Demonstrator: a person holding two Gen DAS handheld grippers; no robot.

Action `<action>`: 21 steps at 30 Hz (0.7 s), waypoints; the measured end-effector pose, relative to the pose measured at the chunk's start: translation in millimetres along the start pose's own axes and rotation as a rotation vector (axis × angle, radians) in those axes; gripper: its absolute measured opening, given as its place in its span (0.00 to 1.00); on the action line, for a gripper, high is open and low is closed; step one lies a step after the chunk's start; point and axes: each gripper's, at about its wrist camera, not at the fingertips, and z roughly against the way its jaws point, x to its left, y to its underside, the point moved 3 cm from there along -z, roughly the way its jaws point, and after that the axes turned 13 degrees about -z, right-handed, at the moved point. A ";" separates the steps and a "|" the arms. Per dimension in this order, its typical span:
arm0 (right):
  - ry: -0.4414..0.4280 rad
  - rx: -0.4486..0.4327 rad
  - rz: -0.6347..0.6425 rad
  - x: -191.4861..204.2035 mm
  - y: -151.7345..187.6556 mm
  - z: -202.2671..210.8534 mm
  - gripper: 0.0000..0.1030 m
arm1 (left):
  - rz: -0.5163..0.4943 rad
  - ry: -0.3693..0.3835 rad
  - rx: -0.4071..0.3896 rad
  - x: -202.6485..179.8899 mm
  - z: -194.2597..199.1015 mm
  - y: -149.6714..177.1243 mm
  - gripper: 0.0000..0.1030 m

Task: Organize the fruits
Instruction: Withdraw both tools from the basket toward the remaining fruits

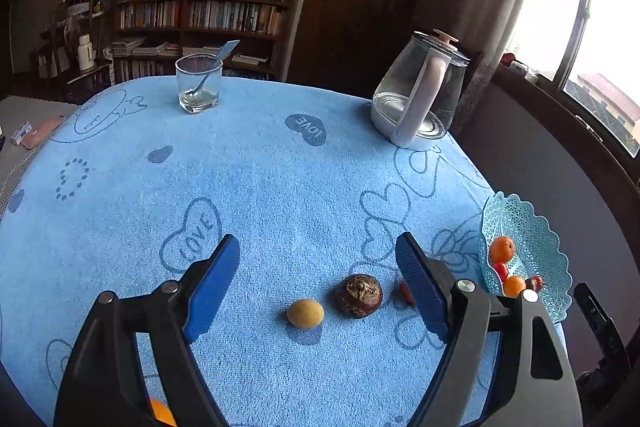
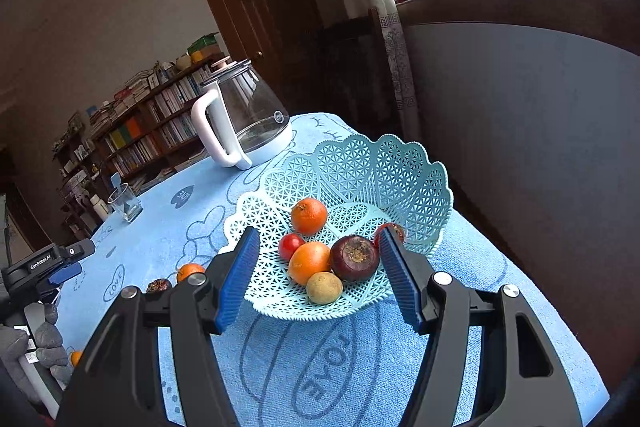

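A lacy pale-blue plastic basket (image 2: 360,163) of round fruit sits between the right hand-held gripper's (image 2: 316,275) spread, empty jaws; the left hand-held gripper (image 1: 318,283) gapes too.

Terry-cloth table cover (image 1: 280,187) (matt), lattice-plastic basket (image 2: 400,167)

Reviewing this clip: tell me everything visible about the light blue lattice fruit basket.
The light blue plastic lattice basket is a shallow openwork bowl with a scalloped rim. It sits upright on the blue towel-covered table, near its edge. Inside lie two oranges, two small red fruits, a dark brown round fruit and a small tan one. The right gripper is open before it, not touching.
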 end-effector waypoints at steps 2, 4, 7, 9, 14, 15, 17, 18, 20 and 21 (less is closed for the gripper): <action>-0.012 0.006 0.017 6.7 4.3 1.0 0.62 | -0.003 -0.002 0.011 0.9 -3.0 3.2 0.77; -0.022 0.011 0.039 14.3 8.3 0.8 0.62 | -0.011 0.000 0.023 -0.6 -6.4 6.3 0.77; -0.036 0.018 0.071 25.3 15.9 1.9 0.62 | -0.024 -0.004 0.038 -3.9 -12.5 10.2 0.77; -0.045 0.030 0.089 30.8 21.2 0.8 0.62 | -0.042 -0.004 0.050 -8.7 -18.6 12.1 0.77; -0.049 0.055 0.100 33.5 28.5 -3.1 0.62 | -0.125 0.011 0.087 -26.9 -35.6 20.2 0.76; -0.049 0.056 0.099 33.7 28.9 -3.3 0.62 | -0.140 0.014 0.094 -30.4 -39.0 21.8 0.75; -0.049 0.057 0.099 33.3 28.4 -3.6 0.62 | -0.167 0.028 0.115 -36.3 -46.6 25.1 0.68; -0.050 0.058 0.100 33.3 28.5 -3.6 0.62 | -0.175 0.039 0.124 -38.6 -49.7 26.8 0.67; -0.050 0.062 0.101 32.8 28.8 -4.6 0.62 | -0.189 0.058 0.141 -42.8 -55.7 30.1 0.63; -0.050 0.065 0.103 33.0 29.5 -5.0 0.62 | -0.197 0.066 0.148 -44.5 -58.4 31.5 0.62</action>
